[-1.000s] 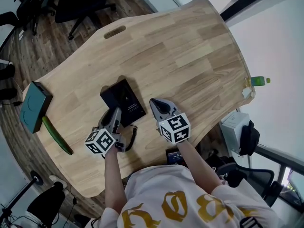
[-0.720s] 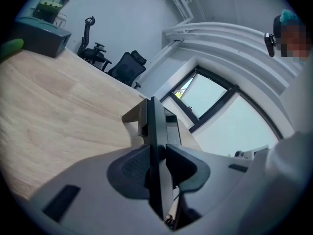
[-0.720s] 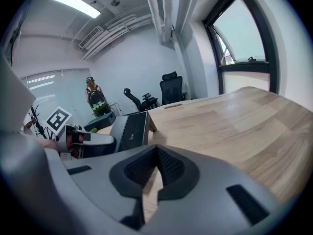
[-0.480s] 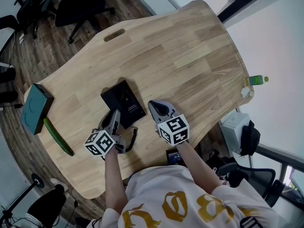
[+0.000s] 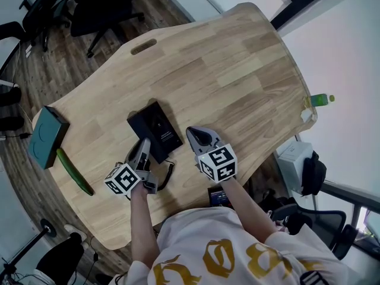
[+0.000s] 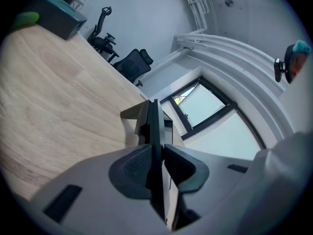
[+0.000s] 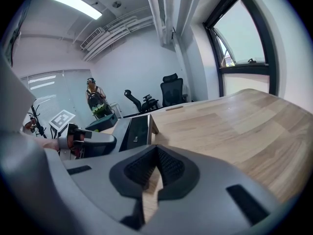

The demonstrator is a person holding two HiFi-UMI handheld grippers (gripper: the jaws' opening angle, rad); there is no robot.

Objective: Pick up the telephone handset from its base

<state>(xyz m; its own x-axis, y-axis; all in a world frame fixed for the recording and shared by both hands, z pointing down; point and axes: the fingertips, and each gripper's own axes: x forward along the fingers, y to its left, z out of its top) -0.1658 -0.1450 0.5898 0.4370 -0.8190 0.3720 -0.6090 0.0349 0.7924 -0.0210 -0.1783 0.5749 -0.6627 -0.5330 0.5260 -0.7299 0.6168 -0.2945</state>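
Observation:
The black telephone base lies on the wooden table, and its coiled cord trails toward me. My left gripper is at the base's left side, over the handset. In the left gripper view the dark handset stands edge-on between the jaws of the left gripper. They are closing, and both pads lie against it. My right gripper hovers just right of the base, its jaws together and nothing in them. The right gripper view shows this gripper, the base and the left gripper.
A teal box and a long green thing lie at the table's left edge. A cable slot is cut in the far side. Office chairs stand beyond it. A green bottle stands on the floor at the right.
The left gripper has rolled a little in place at the phone's left side. The right gripper has hardly moved.

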